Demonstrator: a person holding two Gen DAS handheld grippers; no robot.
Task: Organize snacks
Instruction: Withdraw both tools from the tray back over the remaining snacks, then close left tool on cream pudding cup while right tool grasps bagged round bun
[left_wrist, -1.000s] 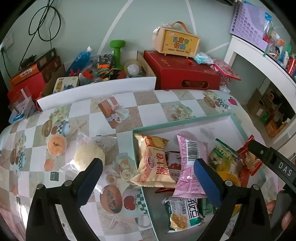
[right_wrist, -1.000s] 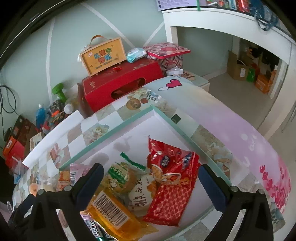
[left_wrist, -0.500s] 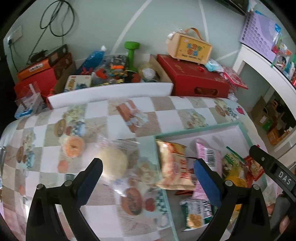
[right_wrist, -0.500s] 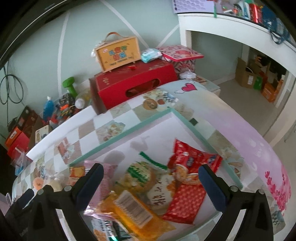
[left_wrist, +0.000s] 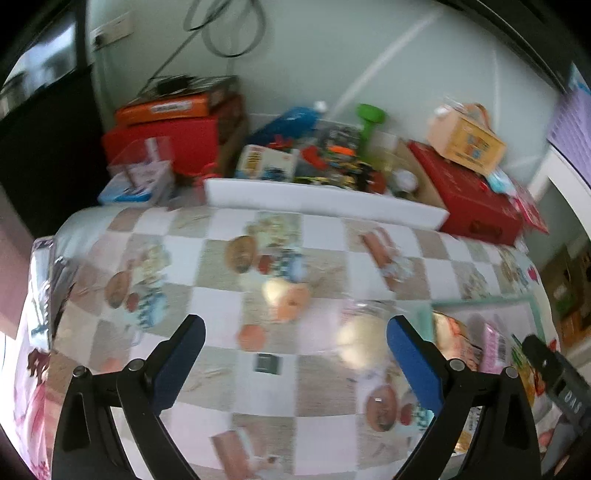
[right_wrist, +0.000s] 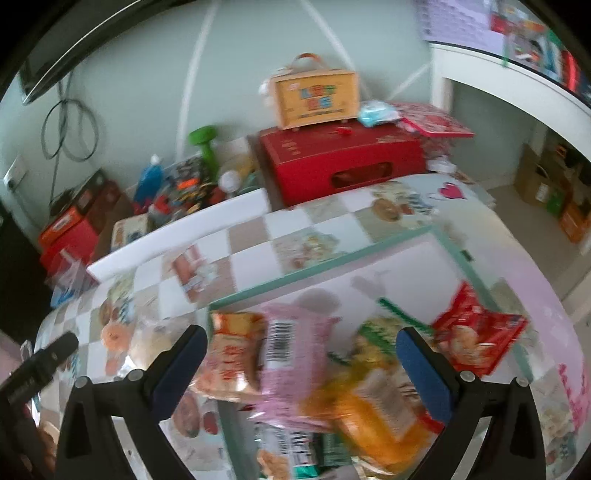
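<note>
A teal-rimmed tray (right_wrist: 332, 266) holds several snack packets: a pink one (right_wrist: 291, 354), a cream-orange one (right_wrist: 232, 354), a green one (right_wrist: 376, 332), a red one (right_wrist: 476, 339) and an orange one (right_wrist: 380, 413). My right gripper (right_wrist: 301, 365) hangs open above the pink packet, holding nothing. A round bun in a clear wrapper (right_wrist: 147, 343) lies on the tablecloth just left of the tray. In the left wrist view the bun (left_wrist: 354, 332) is a blur near the right finger of my open, empty left gripper (left_wrist: 295, 354). The tray's corner (left_wrist: 480, 306) sits at the right.
A white foam board (left_wrist: 321, 199) lines the table's far edge. Behind it stand a red box (right_wrist: 343, 162) with a yellow carry box (right_wrist: 317, 96) on top, a green dumbbell (right_wrist: 205, 140) and mixed clutter. A white shelf (right_wrist: 517, 74) rises at the right.
My left gripper has swung left, off the tray and over the checked tablecloth. The right gripper has shifted left too, from above the red and green packets to above the pink one.
</note>
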